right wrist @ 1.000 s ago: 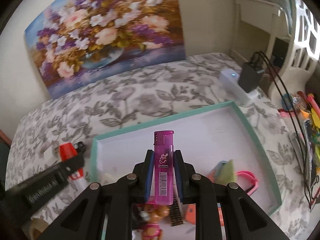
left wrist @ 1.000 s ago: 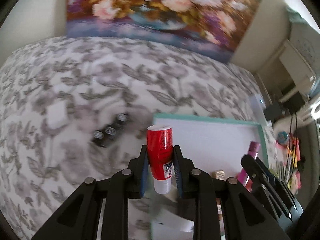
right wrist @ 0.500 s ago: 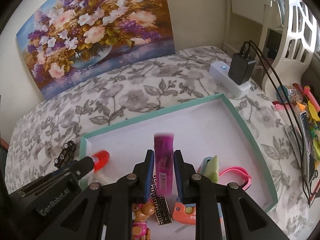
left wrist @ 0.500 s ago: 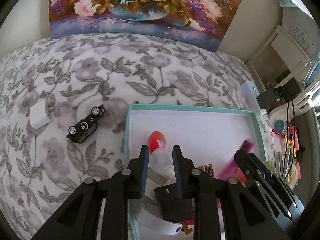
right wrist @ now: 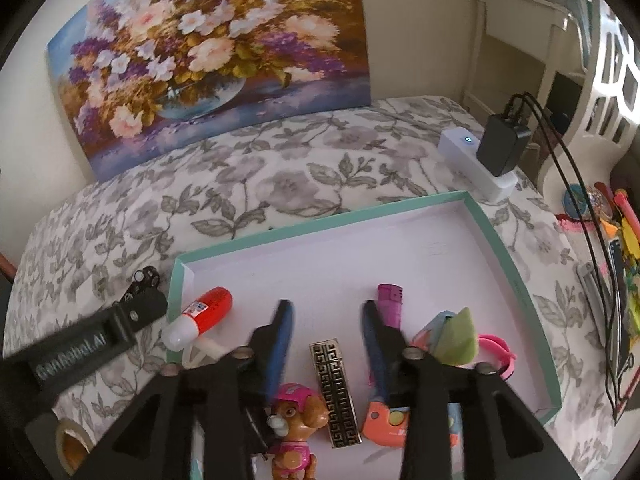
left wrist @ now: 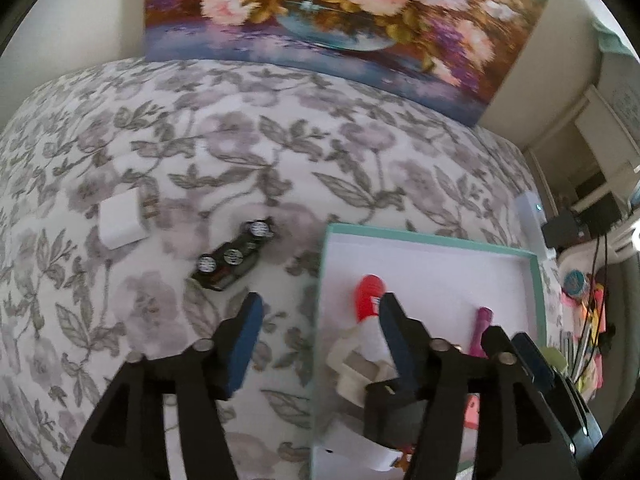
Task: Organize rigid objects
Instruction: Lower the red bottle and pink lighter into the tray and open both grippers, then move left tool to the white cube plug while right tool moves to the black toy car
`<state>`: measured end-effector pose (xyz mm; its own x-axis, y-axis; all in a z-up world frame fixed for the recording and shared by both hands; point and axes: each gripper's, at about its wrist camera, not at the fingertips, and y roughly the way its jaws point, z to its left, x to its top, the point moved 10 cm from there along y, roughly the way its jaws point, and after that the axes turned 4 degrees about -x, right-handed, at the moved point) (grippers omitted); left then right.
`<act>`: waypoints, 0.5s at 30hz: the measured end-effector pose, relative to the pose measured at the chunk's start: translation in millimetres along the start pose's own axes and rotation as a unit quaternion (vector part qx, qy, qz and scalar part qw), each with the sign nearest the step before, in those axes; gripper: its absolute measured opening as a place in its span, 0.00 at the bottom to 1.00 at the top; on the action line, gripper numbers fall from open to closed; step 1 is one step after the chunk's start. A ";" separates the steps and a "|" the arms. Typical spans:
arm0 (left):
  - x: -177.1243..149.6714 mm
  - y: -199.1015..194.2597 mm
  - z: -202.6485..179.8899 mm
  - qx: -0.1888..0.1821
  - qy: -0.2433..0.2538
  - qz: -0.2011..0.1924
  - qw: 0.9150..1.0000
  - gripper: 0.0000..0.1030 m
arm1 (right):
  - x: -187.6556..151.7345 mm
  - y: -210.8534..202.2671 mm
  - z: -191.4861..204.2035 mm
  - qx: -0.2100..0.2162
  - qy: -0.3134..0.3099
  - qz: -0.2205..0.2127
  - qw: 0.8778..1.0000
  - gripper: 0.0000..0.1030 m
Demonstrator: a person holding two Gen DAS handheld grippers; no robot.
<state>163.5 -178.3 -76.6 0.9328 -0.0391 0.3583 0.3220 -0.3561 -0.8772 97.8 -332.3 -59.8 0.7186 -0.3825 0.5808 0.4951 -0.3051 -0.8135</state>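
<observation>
Toy car [left wrist: 234,258] motion-blurred, perhaps on its side; pink lighter [right wrist: 389,307] partly hidden behind right fingers [right wrist: 376,340].

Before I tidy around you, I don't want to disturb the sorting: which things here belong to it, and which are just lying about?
Part of the job:
- teal tray
- red-and-white tube
- purple lighter
- toy car, not yet in the tray
- white block, also outside it

Just lying about:
- flower painting
- power strip with its black charger
- tape roll
</observation>
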 end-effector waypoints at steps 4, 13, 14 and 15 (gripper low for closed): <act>2.0 -0.1 20.3 0.022 -0.021 0.003 1.000 0.75 | 0.1 -0.2 4.4 0.000 -0.007 -0.003 1.000 0.56; -0.1 3.8 59.3 0.072 -0.056 0.019 0.996 0.91 | -5.7 8.9 3.3 -0.004 -0.004 0.012 1.000 0.80; -0.7 4.2 61.7 0.073 -0.059 0.021 0.995 0.92 | -6.1 9.6 3.1 -0.005 -0.003 0.013 1.000 0.81; -1.3 4.7 64.9 0.073 -0.065 0.023 0.995 0.92 | -6.2 9.9 2.9 -0.005 -0.004 0.013 1.000 0.83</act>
<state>174.3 -119.4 -101.9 0.9568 0.0717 0.2816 0.2906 -0.2176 -0.9318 99.7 -330.4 -71.5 0.7348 -0.3840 0.5591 0.4708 -0.3047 -0.8280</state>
